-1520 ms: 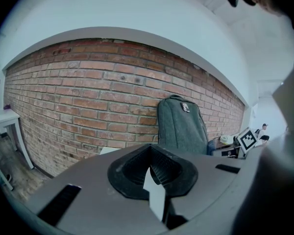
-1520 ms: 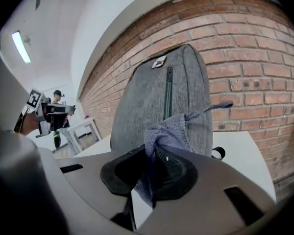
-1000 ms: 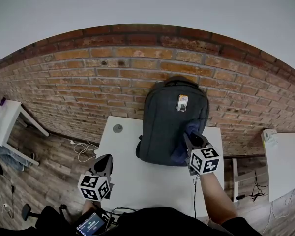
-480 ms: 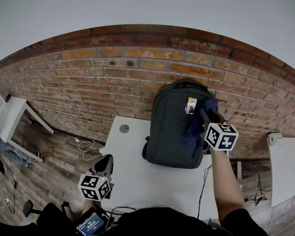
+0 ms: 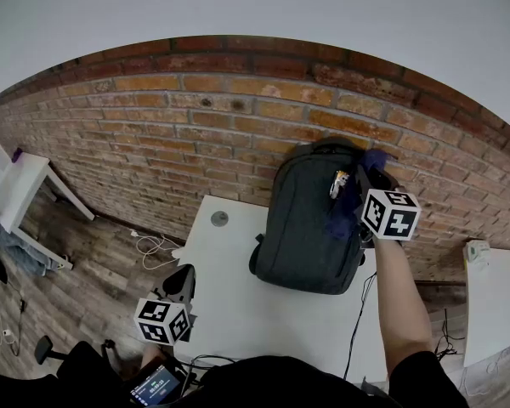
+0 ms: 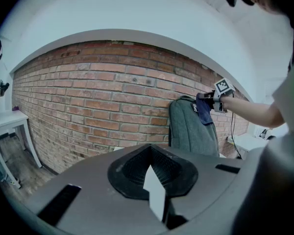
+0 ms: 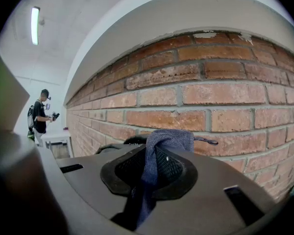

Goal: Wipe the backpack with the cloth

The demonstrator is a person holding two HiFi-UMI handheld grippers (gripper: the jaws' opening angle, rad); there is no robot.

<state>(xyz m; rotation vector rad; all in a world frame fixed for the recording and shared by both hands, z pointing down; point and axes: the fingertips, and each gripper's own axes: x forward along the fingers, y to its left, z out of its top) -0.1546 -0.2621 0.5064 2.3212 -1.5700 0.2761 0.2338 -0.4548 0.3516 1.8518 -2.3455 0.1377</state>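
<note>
A dark grey backpack (image 5: 310, 219) stands upright on the white table (image 5: 238, 304), leaning against the brick wall. My right gripper (image 5: 365, 177) is up at the backpack's top right shoulder, shut on a blue cloth (image 5: 347, 204) that hangs down over the pack's right side. In the right gripper view the cloth (image 7: 157, 155) is pinched between the jaws, with brick wall straight ahead. My left gripper (image 5: 180, 283) hangs low off the table's front left corner, shut with nothing in it. In the left gripper view the backpack (image 6: 193, 129) and cloth (image 6: 205, 110) stand far off.
A round grommet (image 5: 219, 218) sits in the table's back left corner. A black cable (image 5: 357, 321) runs down the table's right side. Another white table (image 5: 17, 189) stands far left, and cables lie on the wooden floor (image 5: 144, 249). A person (image 7: 39, 116) stands far off.
My right gripper has swept the cloth upward along the backpack's right side, from near its base to its top shoulder. The left gripper has stayed where it was.
</note>
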